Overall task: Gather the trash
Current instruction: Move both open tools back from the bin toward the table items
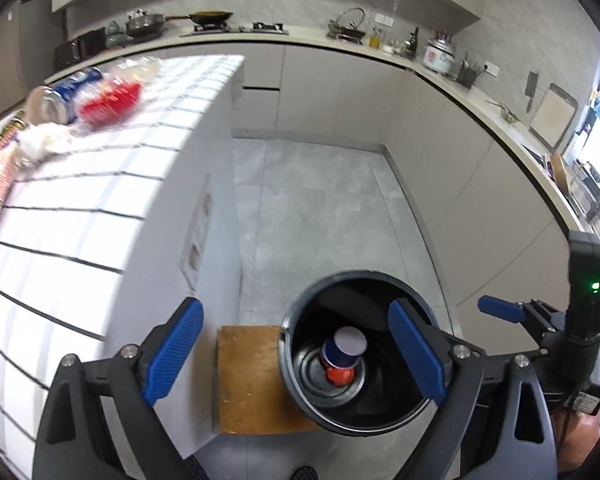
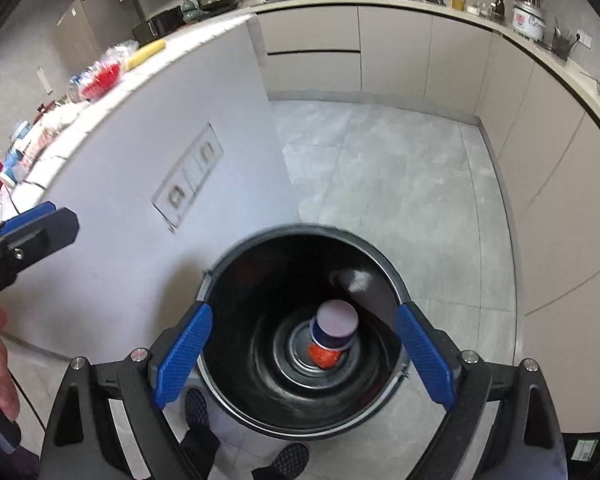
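Both the right tongs [image 2: 304, 356] and left tongs [image 1: 296, 356] hang wide and empty over the black bin [image 2: 300, 420], where a cup [image 2: 334, 330] lies; best swing back to the surface [image 1: 80, 208] beside the bin for the can [image 1: 66, 94].
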`<state>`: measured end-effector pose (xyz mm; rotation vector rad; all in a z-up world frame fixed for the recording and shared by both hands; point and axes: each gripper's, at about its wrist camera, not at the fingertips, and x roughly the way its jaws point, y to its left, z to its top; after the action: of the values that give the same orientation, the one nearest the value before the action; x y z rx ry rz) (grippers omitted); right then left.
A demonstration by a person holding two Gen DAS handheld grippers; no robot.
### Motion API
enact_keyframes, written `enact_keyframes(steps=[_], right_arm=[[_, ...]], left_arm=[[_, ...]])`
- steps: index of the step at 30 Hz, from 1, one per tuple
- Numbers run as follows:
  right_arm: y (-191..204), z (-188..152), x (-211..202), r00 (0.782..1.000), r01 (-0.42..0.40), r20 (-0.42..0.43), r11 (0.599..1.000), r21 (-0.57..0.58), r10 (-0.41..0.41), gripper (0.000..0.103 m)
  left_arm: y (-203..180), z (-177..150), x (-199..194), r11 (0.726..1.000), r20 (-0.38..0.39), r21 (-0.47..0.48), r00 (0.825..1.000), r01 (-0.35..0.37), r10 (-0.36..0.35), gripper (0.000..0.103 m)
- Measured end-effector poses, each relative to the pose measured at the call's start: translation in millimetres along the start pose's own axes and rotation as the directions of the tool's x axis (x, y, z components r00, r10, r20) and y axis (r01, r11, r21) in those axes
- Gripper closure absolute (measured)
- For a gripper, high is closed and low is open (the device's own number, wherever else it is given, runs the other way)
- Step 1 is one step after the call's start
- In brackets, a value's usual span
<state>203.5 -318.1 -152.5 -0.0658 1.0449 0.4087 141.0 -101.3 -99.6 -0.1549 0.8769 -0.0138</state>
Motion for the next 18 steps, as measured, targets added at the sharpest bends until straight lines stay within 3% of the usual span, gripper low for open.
enact_keyframes(steps=[11, 18], right_arm=[[51.5, 38.5, -25.4, 0.996, 0.068, 0.053, 0.997, -0.032, -0.067, 0.003], [89.4, 69.2, -42.2, 0.993, 0.038, 0.109, 0.999, -0.002, -0.038, 0.002]], left_arm=[[41.5, 14.5, -39.2, 0.997, 0.076, -0.021, 0.995, -0.068, 0.070, 0.008], [93.5, 22.1, -66.0, 0.988, 0.128, -0.048, 0.980, -0.147, 0.152, 0.005]])
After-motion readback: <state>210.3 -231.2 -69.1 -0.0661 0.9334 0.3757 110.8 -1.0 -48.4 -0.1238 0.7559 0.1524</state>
